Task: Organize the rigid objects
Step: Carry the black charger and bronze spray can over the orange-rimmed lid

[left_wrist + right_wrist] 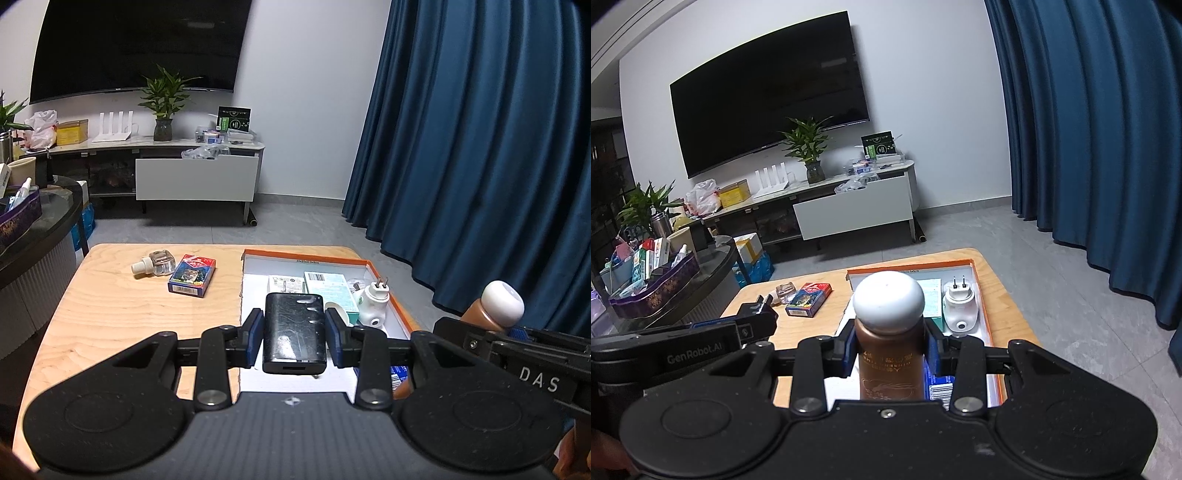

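While the left gripper clamps a black power bank, the right gripper grips a brown bottle.

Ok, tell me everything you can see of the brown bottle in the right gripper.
The brown bottle has a glossy, plastic-looking body with faint gold lettering and a pattern, topped by a rounded white cap wider than the body. It points forward and tilts upward, cap leading. The right gripper is shut on its body, a blue pad pressing each side. It hangs over the near end of the orange-rimmed box, touching nothing else visible.
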